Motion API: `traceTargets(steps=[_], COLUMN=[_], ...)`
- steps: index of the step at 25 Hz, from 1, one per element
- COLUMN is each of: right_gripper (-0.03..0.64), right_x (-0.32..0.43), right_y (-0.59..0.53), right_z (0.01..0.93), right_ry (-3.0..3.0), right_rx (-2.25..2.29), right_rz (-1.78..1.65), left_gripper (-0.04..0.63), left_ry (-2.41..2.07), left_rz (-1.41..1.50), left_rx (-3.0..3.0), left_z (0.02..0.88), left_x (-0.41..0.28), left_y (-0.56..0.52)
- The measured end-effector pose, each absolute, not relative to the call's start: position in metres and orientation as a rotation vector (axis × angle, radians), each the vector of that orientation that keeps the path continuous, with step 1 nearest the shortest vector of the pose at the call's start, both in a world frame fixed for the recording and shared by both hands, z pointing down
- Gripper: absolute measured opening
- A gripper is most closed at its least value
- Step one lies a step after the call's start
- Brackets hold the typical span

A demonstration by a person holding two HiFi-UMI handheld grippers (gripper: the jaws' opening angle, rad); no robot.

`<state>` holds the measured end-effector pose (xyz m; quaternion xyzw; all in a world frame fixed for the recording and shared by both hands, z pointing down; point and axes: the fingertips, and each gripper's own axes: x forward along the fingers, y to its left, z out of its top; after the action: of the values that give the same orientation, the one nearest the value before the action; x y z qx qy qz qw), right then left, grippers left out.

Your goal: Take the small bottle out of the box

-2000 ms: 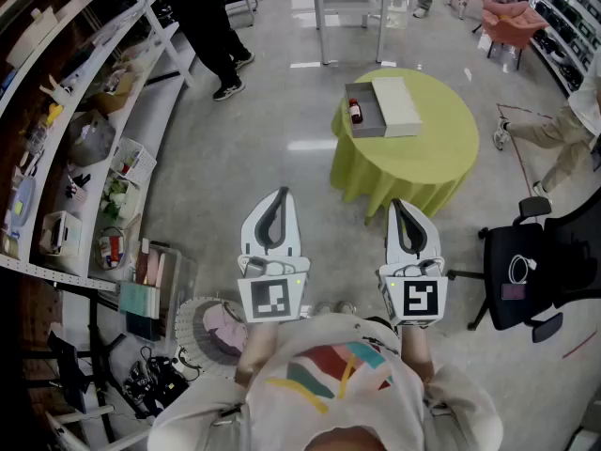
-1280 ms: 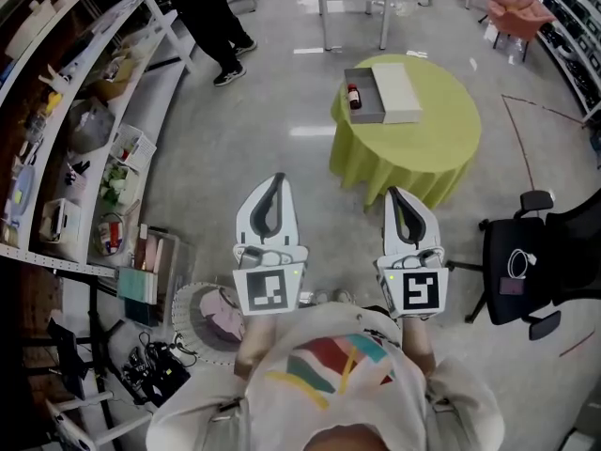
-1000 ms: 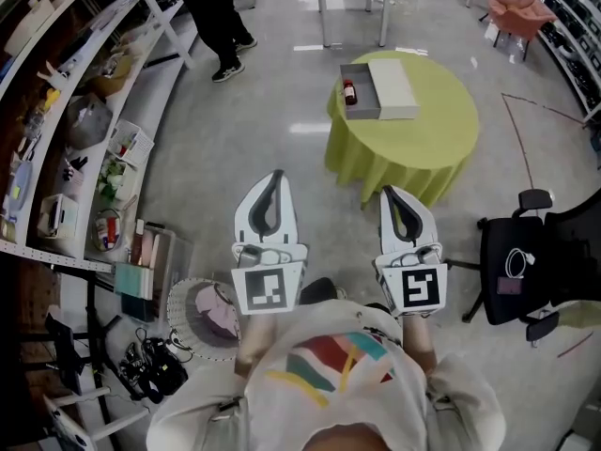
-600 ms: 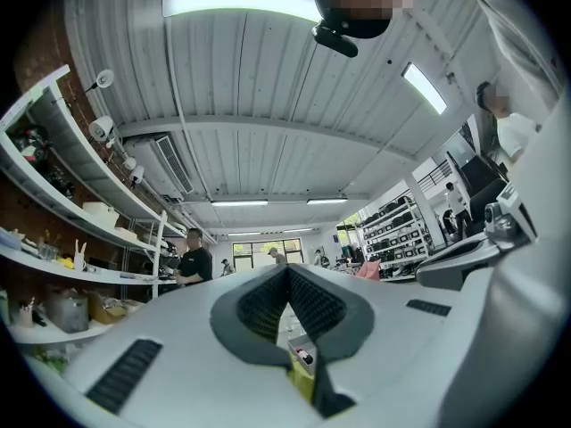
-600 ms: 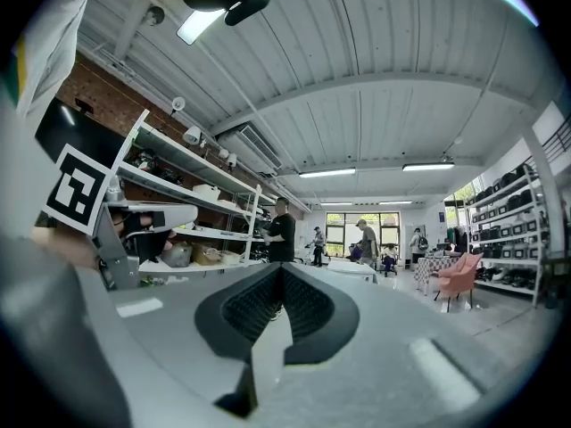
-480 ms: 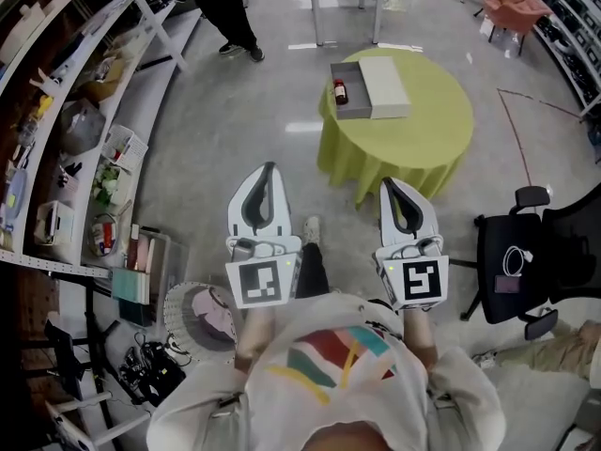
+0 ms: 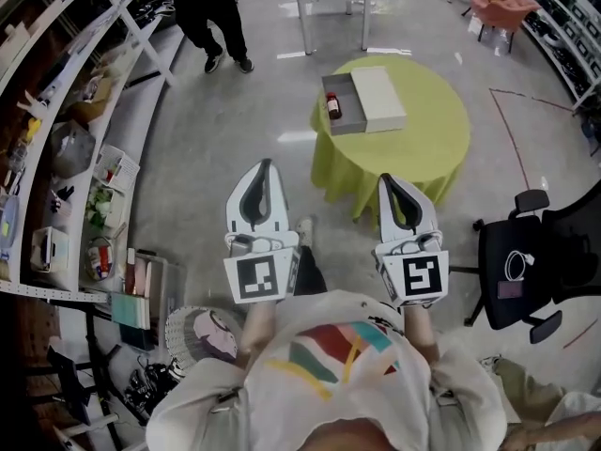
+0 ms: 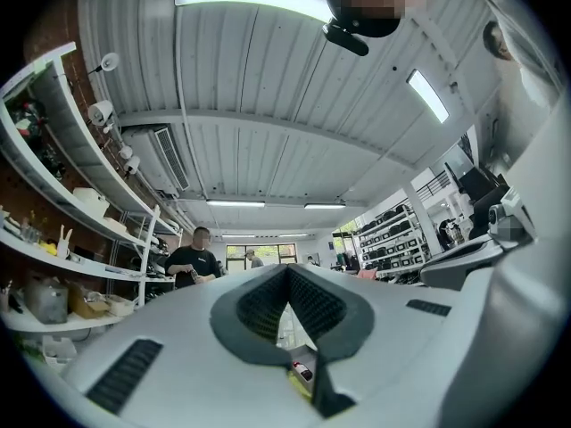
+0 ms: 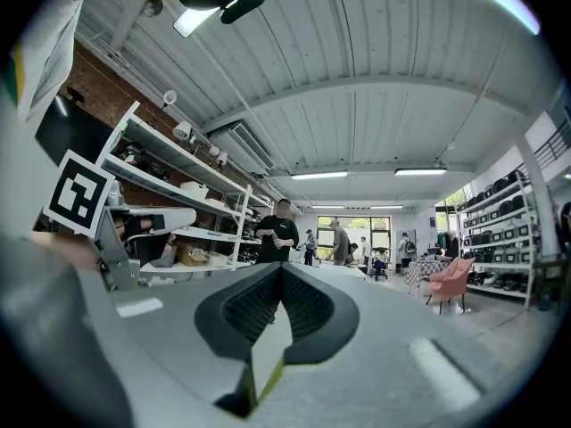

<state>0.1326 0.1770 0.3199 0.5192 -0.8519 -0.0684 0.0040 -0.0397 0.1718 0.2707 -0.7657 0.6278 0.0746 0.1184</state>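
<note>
The grey floor [image 7: 216, 148] fills most of the head view, with long shelving [image 7: 56, 148] down the left and a black office chair [image 7: 526, 252] at the right. Beyond the person's hands stands the round surface [image 7: 427, 148] under a yellow-green cloth. It sits lower in the head view and closer to the grippers than it did two seconds ago, and the shelving has slid past, so the person is walking up to it. The approach is under way, but the surface is still out of reach.

The left gripper [image 7: 262, 167] and right gripper [image 7: 392, 180] are held side by side in front of the body, pointing toward the surface. Each has its jaws pressed together at the tips and pinches nothing, which both gripper views confirm.

The grey box [image 7: 338, 123] lies open at the far left edge of the surface, with its white lid [image 7: 377, 99] beside it on the right, touching it. The small bottle [image 7: 332, 107], dark with a red band, lies inside the box at its left side. No reaching has begun; a gripper would probably need to spread its jaws before closing on the bottle.
</note>
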Motion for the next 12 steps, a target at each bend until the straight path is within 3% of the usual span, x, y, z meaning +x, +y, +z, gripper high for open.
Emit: traceTargets(steps=[12], right_gripper=[0.003], right_x=[0.100], right_y=[0.038], right_z=[0.312], right_ry=[-2.572], right_rx=[1.713], right_rz=[-0.139], left_gripper=[0.014], left_ry=[1.750], left_rz=[0.196], left_rx=[-2.328], left_z=[0.261], left_x=[-0.069], left_y=[0.016])
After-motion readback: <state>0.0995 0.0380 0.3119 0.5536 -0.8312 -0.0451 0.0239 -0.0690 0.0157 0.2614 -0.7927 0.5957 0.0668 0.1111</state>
